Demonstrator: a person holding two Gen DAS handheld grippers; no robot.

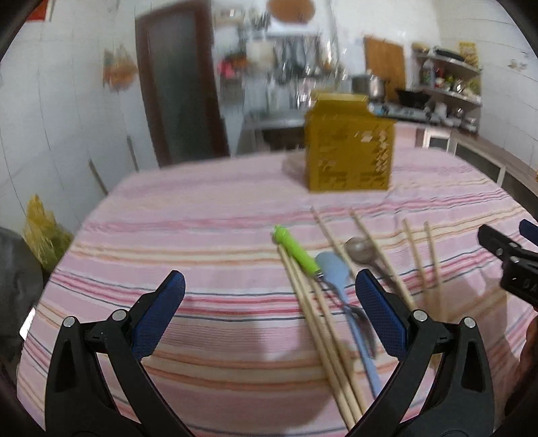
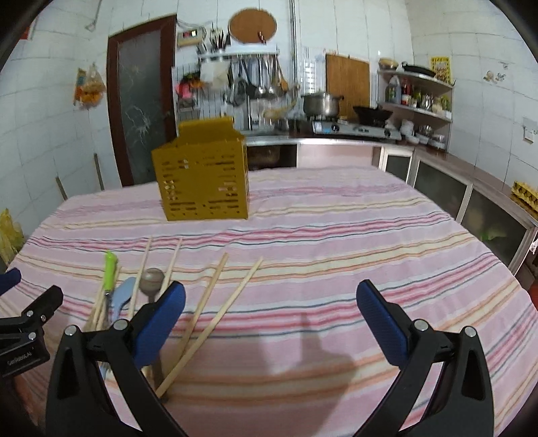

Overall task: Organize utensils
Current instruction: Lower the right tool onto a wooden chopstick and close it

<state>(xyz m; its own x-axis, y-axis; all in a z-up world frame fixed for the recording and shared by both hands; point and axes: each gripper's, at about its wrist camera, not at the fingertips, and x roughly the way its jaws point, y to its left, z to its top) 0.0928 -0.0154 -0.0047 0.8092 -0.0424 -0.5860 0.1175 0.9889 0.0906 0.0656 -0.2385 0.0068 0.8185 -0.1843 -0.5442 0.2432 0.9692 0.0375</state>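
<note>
We're in a home kitchen. Back wall is white tile (image 2: 370,30) w/ a rack of ladles (image 2: 259,79) hanging under a small shelf, a round board (image 2: 253,25) above it. On the counter: gas stove (image 2: 356,129) w/ a steel pot (image 2: 321,104) and a black wok (image 2: 371,114). Corner shelves (image 2: 415,97) hold bottles, jars, bowls. Cabinets (image 2: 437,188) run along the right. Dark door (image 2: 141,101) at left. Table has a pink striped cloth (image 2: 336,242).
</note>
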